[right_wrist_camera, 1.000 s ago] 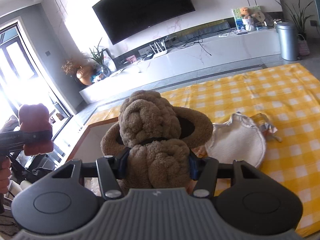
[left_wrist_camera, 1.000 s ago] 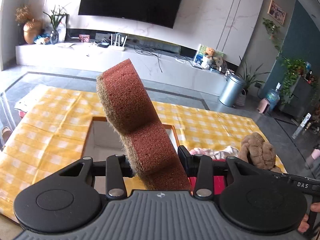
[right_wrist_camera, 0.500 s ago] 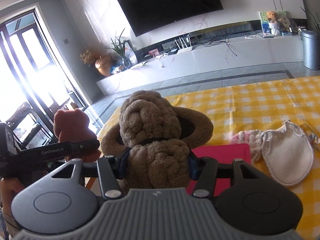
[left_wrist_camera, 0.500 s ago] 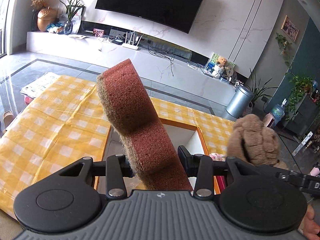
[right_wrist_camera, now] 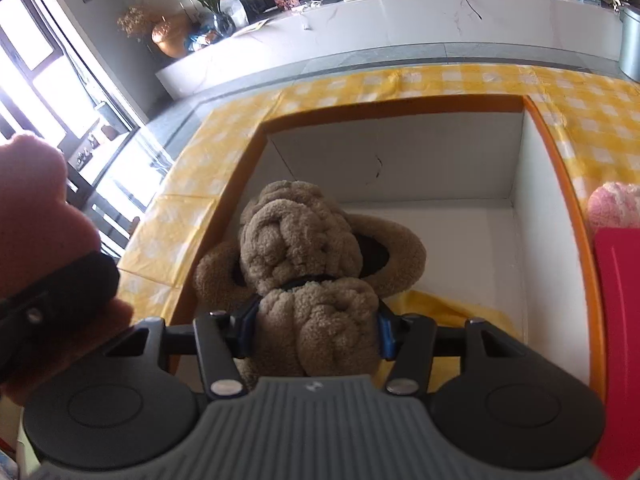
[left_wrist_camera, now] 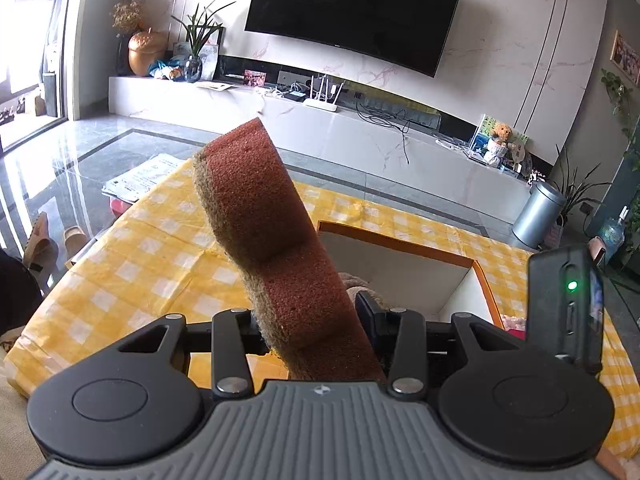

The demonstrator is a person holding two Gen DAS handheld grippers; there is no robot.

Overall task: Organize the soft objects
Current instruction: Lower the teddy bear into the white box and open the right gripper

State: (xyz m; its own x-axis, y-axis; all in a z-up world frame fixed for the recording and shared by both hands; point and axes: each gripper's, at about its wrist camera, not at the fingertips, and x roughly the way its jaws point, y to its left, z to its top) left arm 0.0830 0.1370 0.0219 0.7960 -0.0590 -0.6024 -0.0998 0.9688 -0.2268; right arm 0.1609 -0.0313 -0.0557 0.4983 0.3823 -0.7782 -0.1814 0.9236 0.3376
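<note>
My left gripper [left_wrist_camera: 316, 320] is shut on a reddish-brown sponge [left_wrist_camera: 264, 220] that sticks up and leans left, above the table beside an orange-rimmed white box [left_wrist_camera: 400, 236]. In the right wrist view my right gripper [right_wrist_camera: 316, 332] is shut on a brown fuzzy plush toy [right_wrist_camera: 308, 248] and hangs over the open box [right_wrist_camera: 536, 200], pointing down into it. A yellow cloth [right_wrist_camera: 452, 308] lies on the box floor under the toy. The sponge [right_wrist_camera: 36, 208] and the left gripper show blurred at that view's left edge.
A yellow checked tablecloth [left_wrist_camera: 152, 248] covers the table around the box. A pink fluffy item [right_wrist_camera: 614, 204] and a red flat object [right_wrist_camera: 620, 320] lie right of the box. The right gripper's body [left_wrist_camera: 564, 312] stands close at the left view's right side. Beyond are floor, a TV bench and a bin.
The right gripper has swung left with the plush toy, from above the tablecloth to over the open box, and tipped downward. The left gripper shifted a little with the sponge, nearer the box.
</note>
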